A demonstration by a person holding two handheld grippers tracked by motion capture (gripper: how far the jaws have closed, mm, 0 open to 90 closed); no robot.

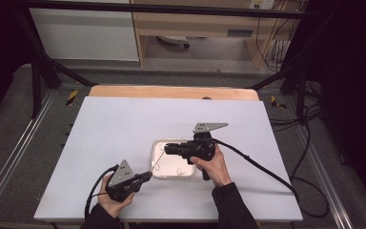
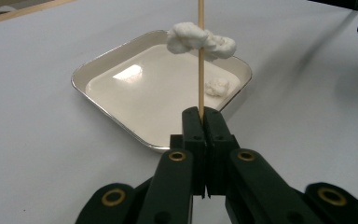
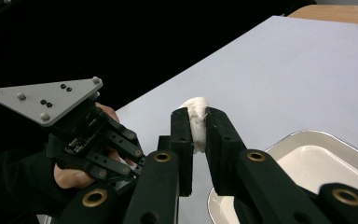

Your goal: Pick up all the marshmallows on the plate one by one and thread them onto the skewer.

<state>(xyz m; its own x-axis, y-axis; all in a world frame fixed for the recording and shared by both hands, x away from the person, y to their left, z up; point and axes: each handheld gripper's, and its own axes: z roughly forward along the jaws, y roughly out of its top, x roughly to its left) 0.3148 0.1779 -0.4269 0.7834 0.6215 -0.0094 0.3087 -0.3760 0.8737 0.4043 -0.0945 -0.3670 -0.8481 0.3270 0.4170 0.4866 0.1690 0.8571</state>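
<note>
Left gripper (image 2: 200, 122) clamped on skewer (image 2: 200, 60) over tray (image 2: 98, 63) | right gripper (image 3: 199, 128) pinching white lump (image 3: 197, 122), probably the one on the skewer | risk: my squeeze tears it or bends the stick.

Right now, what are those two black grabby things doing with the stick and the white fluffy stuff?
A person is threading soft white lumps onto a thin wooden skewer. The left tongs are shut on the skewer's lower end, holding it up over a white tray. The right tongs pinch a white lump that is on the skewer. One more lump lies in the tray.
</note>
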